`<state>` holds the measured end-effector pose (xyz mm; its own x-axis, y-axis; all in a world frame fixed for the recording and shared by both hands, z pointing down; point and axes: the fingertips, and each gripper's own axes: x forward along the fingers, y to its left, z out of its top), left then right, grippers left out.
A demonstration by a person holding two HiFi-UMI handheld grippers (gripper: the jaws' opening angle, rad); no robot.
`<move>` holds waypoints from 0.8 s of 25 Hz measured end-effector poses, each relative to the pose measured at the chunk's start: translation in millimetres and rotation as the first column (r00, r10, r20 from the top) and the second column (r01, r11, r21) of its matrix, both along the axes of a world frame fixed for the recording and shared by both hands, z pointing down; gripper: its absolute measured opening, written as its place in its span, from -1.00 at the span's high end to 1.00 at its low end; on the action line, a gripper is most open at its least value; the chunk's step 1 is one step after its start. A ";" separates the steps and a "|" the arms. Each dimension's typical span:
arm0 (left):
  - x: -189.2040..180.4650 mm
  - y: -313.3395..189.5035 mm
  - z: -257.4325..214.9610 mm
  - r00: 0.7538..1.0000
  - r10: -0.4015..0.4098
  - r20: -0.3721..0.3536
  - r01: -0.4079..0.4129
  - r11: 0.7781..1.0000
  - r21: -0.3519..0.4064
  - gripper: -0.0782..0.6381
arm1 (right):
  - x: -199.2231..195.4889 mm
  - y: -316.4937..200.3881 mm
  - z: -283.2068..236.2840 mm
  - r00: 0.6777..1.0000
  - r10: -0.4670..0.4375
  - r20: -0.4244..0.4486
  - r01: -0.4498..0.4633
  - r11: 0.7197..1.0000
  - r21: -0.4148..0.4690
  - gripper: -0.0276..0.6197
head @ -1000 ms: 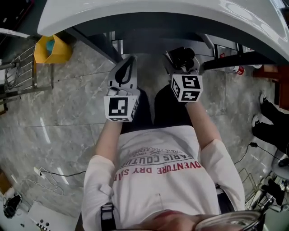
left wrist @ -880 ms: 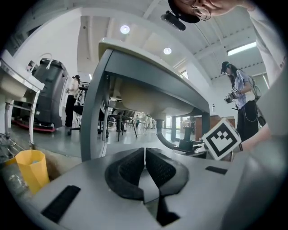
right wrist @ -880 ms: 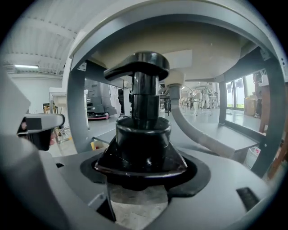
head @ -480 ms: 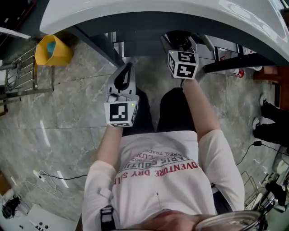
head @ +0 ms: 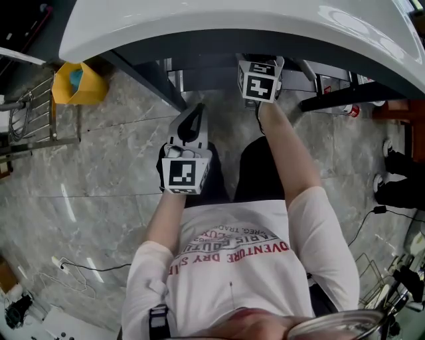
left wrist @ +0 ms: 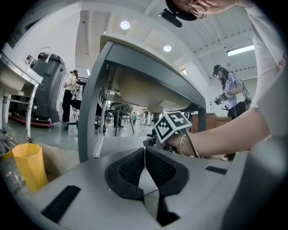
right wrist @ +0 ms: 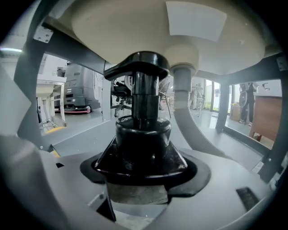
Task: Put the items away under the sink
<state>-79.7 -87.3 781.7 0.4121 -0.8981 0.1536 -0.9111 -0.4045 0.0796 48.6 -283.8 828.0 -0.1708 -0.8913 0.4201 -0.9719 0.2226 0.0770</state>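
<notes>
My right gripper (right wrist: 144, 173) is shut on a black pump bottle (right wrist: 143, 130), which stands upright between the jaws. It sits right beneath the white sink basin (right wrist: 135, 27), beside the grey drain hose (right wrist: 191, 121). From the head view only the right gripper's marker cube (head: 259, 81) shows; the jaws and bottle are hidden below the sink's rim (head: 199, 20). My left gripper (head: 192, 123) hangs lower, over the floor in front of the sink. Its black pads (left wrist: 130, 168) meet at the tips with nothing between them.
A grey metal frame leg (head: 149, 73) slants down at the left under the sink. A yellow bin (head: 76, 76) and a wire rack (head: 26, 113) stand on the stone floor at left. Small bottles (head: 342, 106) sit under the frame at right. People stand in the background.
My right gripper has moved forward and under the sink's rim with the black bottle. The left gripper has drifted slightly right and nearer to me.
</notes>
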 end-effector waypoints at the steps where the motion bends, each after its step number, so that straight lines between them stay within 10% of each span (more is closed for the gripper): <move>1: 0.0 -0.5 0.9 1.000 0.003 -0.001 -0.003 1.000 -0.002 0.70 | -0.1 -3.5 -0.3 1.000 0.018 -0.001 -0.018 1.000 -0.002 -0.24; 20: 1.9 -3.0 11.2 0.999 0.019 -0.025 -0.020 1.000 -0.022 0.70 | -6.0 -12.6 -3.2 0.998 0.053 0.043 -0.053 0.999 0.010 -0.24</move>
